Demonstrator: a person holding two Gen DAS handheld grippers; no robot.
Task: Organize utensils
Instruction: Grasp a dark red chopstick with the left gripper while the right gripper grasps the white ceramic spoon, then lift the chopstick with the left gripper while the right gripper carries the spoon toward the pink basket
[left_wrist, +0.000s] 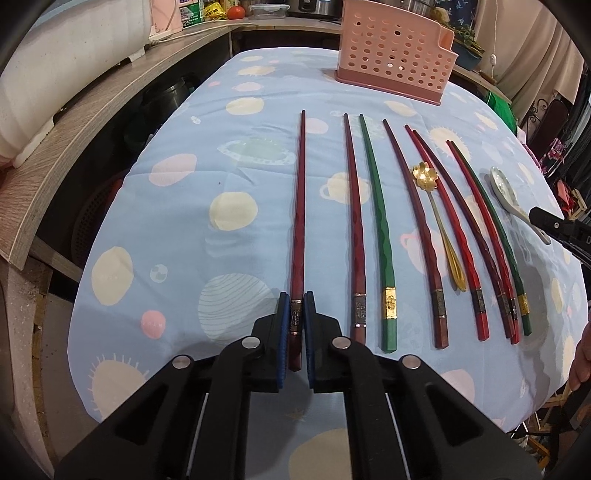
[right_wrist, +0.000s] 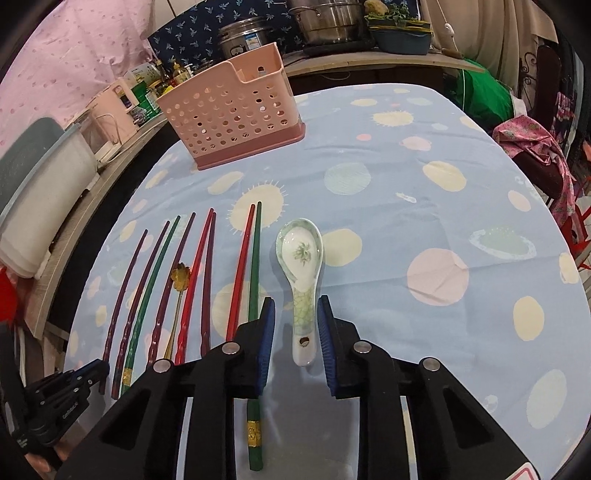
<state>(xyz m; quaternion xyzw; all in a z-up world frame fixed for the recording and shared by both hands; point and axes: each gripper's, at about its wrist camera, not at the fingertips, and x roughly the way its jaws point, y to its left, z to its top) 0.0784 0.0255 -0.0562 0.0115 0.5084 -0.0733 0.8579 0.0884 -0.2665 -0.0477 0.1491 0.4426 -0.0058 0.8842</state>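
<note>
Several red, dark red and green chopsticks lie side by side on the blue tablecloth (left_wrist: 184, 258). My left gripper (left_wrist: 295, 299) has its blue pads closed against the leftmost dark red chopstick (left_wrist: 300, 206), which still lies on the cloth. A gold flower spoon (left_wrist: 424, 177) lies among the chopsticks. My right gripper (right_wrist: 297, 304) is open, its pads on either side of the handle of a white ceramic spoon (right_wrist: 301, 258), not touching it. The pink perforated utensil basket (left_wrist: 391, 51) stands at the far end, also in the right wrist view (right_wrist: 232, 110).
A wooden counter (left_wrist: 92, 110) curves along the left edge of the table. Pots (right_wrist: 325, 22) and bottles stand on the counter behind the basket. A green chopstick (right_wrist: 254, 280) lies just left of my right gripper's left finger.
</note>
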